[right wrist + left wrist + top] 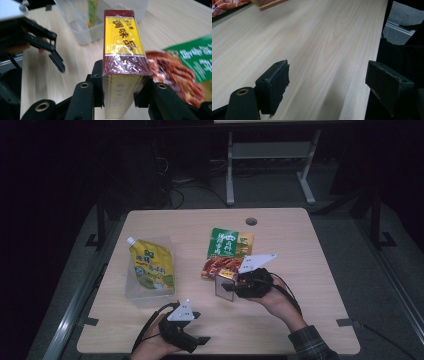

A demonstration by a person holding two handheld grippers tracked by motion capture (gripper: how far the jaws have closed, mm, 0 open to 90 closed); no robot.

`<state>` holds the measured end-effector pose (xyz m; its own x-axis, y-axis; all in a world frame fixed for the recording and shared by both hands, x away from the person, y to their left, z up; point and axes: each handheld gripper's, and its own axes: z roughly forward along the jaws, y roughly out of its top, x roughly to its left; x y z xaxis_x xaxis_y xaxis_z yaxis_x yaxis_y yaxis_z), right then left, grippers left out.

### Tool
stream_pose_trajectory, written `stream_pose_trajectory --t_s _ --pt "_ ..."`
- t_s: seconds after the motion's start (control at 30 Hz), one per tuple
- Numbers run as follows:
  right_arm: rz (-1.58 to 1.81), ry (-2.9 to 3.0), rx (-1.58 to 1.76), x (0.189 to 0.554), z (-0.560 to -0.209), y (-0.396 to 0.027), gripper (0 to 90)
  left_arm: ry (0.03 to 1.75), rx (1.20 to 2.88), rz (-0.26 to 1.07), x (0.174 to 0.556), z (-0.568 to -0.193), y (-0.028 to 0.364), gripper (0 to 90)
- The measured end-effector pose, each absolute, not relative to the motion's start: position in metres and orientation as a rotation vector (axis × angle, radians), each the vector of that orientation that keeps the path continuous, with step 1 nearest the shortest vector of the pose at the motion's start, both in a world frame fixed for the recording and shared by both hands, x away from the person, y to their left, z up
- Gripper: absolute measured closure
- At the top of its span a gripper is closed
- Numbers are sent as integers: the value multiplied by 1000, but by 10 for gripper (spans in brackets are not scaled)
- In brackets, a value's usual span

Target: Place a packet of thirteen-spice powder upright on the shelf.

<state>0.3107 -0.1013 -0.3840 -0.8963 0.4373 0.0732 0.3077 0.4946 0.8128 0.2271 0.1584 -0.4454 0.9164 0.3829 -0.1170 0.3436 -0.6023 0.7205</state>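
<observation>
A dark red and yellow box wrapped in film is clamped upright between the jaws of my right gripper, right of the table's middle. In the right gripper view the box stands tall between both pads, with the right gripper shut on its sides. My left gripper lies near the front edge, open and holding nothing. Its jaws stand wide over bare wood in the left gripper view. The left gripper also appears farther off in the right gripper view.
A yellow spouted pouch rests in a clear plastic container at the left. A green and red snack packet lies flat just behind the box. The wooden table has a cable hole near its far edge.
</observation>
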Motion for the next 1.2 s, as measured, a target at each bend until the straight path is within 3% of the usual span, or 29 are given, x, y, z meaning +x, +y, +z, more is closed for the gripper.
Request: stream_pose_trajectory --t_s 1.2 --pt "1525 2683 282 340 -340 -2 670 449 2298 15 222 -447 151 184"
